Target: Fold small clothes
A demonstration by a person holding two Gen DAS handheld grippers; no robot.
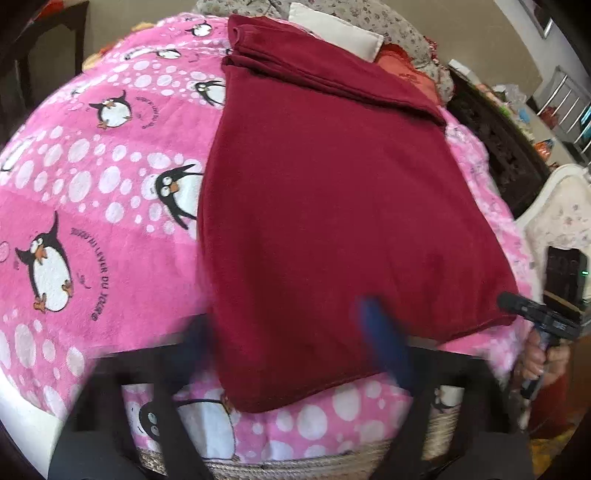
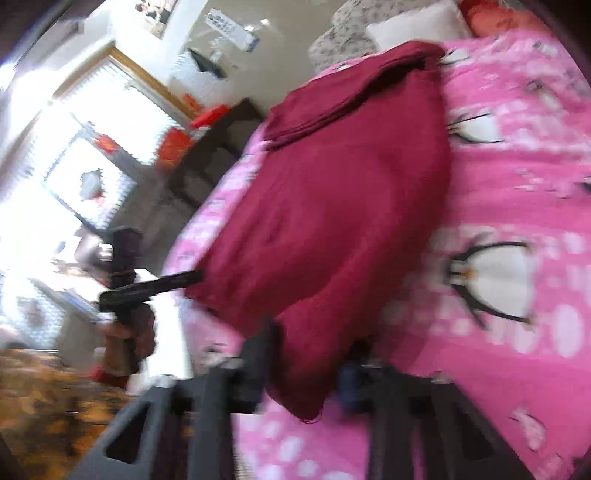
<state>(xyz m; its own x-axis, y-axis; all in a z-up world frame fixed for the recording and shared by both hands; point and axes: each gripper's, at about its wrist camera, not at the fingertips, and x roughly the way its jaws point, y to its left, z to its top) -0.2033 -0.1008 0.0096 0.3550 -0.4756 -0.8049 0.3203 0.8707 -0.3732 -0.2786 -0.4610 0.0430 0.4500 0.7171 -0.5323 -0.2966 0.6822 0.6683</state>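
Observation:
A dark red garment (image 1: pixel 332 206) lies spread flat on a pink penguin blanket (image 1: pixel 92 184), with its far end folded over. My left gripper (image 1: pixel 291 332) is open, its blurred fingers either side of the garment's near left corner. In the right wrist view the same garment (image 2: pixel 332 206) fills the middle, and my right gripper (image 2: pixel 314 354) is open around its near corner; the view is blurred by motion. The right gripper also shows in the left wrist view (image 1: pixel 532 314) at the garment's right corner. The left gripper shows in the right wrist view (image 2: pixel 184 278) at the other corner.
A white pillow (image 1: pixel 340 33) and floral bedding (image 1: pixel 388 22) lie beyond the garment. A dark carved cabinet (image 1: pixel 495 147) stands right of the bed. A woven basket rim (image 1: pixel 295 465) sits below the near edge. A bright window (image 2: pixel 92 129) is at left.

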